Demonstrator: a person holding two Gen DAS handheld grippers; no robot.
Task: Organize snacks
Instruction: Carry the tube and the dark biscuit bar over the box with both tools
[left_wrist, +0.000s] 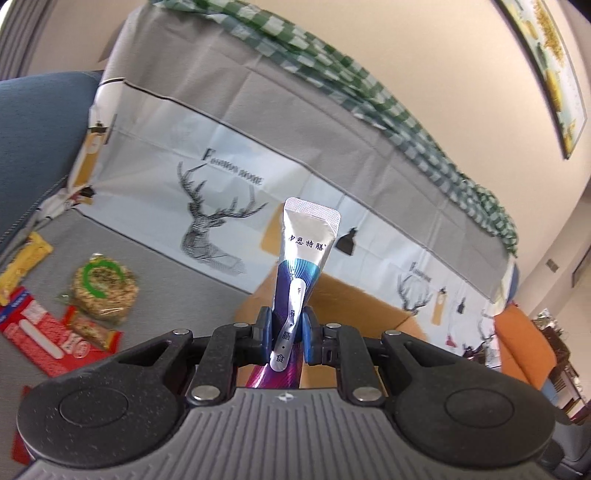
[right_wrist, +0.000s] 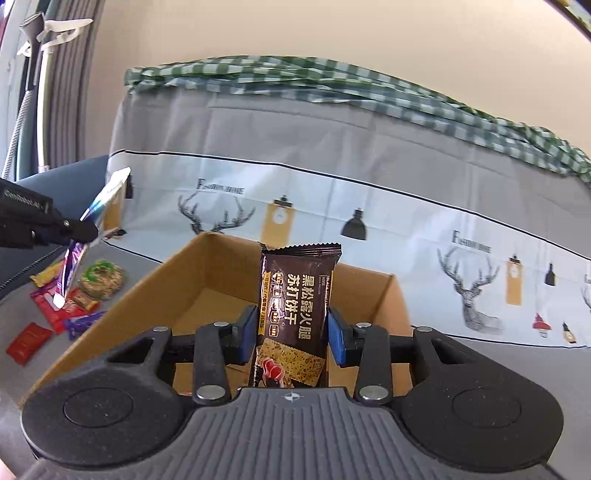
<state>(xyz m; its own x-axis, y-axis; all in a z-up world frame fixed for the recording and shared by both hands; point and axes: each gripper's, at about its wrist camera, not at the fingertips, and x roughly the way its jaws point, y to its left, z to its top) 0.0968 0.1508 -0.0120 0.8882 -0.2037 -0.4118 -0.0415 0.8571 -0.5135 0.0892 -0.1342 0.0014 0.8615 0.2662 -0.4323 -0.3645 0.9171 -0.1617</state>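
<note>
My left gripper (left_wrist: 287, 334) is shut on a silver and purple sachet (left_wrist: 304, 251), which stands upright above the near edge of a cardboard box (left_wrist: 332, 299). It also shows from the side in the right wrist view (right_wrist: 83, 227), sachet (right_wrist: 105, 194) in its jaws. My right gripper (right_wrist: 291, 334) holds a dark brown cracker packet (right_wrist: 295, 295) upright over the open cardboard box (right_wrist: 177, 273); the blue pads (right_wrist: 248, 332) sit at the packet's sides, the right one with a small gap.
Loose snacks lie on the grey cover at the left: a round cereal cake (left_wrist: 103, 290), a red packet (left_wrist: 40, 332), a yellow bar (left_wrist: 24, 264), a small red square (right_wrist: 27, 341). A deer-print sofa back (left_wrist: 229, 166) rises behind the box.
</note>
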